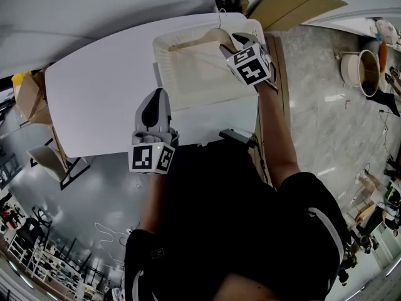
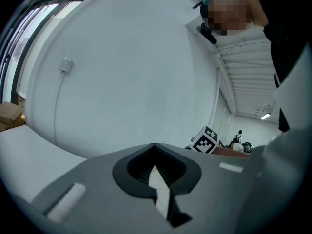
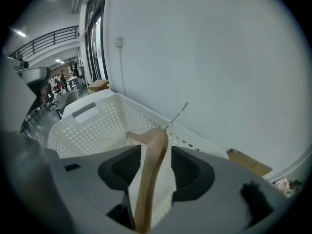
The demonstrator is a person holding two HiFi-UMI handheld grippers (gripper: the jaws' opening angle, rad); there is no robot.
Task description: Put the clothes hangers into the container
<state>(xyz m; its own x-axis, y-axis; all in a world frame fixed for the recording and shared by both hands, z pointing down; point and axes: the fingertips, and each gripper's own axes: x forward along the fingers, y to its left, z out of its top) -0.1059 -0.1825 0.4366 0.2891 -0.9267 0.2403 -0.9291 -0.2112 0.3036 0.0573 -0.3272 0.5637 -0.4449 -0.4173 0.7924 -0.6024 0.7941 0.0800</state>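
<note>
The right arm [image 1: 276,137] reaches forward, almost straight, along the right edge of the white worktop [image 1: 100,99]. It ends at the right gripper [image 1: 233,44], which hangs over the far right part of a white perforated laundry basket [image 1: 164,74]. In the right gripper view, the right gripper [image 3: 157,150] is clamped on a wooden clothes hanger [image 3: 151,169]. One wooden arm of the hanger runs up between the dark pads [image 3: 192,167]. The metal hook [image 3: 178,113] sticks out past the jaws toward the wall, above the basket's [image 3: 97,126] far rim. From the head view, the hanger [image 1: 200,39] stretches leftward from the jaws across the far side of the basket. Its hook [image 1: 219,19] points to the far edge of the worktop. Whether it touches the basket floor cannot be told.

The left arm [image 1: 153,199] is bent and tucked close to the body. The left gripper [image 1: 156,96] is over the near edge of the worktop, just beside the basket's near left corner, and points away from the person. In its own view the left gripper [image 2: 156,155] has its jaw tips together, with nothing between them.
</note>
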